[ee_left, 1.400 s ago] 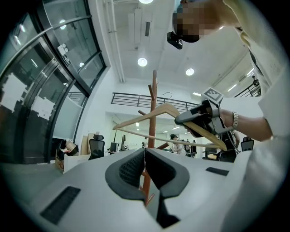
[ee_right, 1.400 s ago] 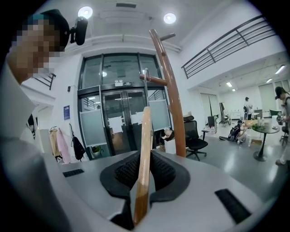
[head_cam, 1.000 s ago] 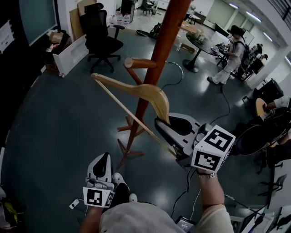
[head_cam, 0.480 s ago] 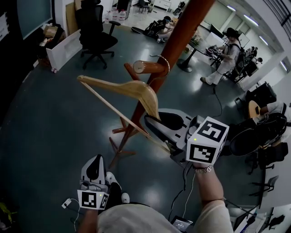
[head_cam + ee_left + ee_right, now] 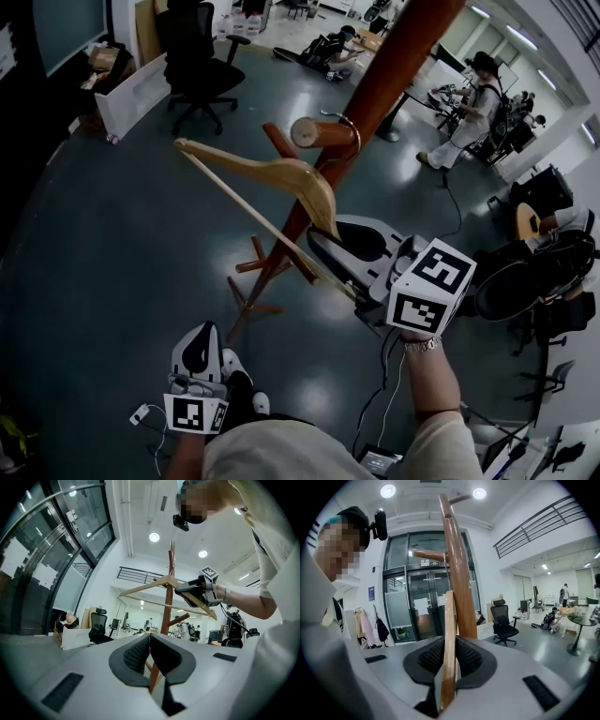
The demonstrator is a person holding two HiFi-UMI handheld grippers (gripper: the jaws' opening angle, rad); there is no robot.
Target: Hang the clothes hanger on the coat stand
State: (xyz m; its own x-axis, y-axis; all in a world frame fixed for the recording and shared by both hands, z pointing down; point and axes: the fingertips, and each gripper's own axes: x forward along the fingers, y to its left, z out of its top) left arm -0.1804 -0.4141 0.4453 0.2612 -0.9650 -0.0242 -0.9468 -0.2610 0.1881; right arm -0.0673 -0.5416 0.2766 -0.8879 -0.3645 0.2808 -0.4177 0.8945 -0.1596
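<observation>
Wooden hanger [image 5: 281, 176], clamped in the right gripper [image 5: 330, 242], has risen to the stand's peg [image 5: 317, 132]; left gripper [image 5: 206, 331] hangs closed, empty.

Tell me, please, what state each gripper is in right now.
Left gripper: shut, empty.
Right gripper: shut on the wooden hanger.

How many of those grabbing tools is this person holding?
2. The left tool hangs low, shut and empty; the right tool is raised, shut on the wooden hanger at the coat stand. None seems hidden.
</observation>
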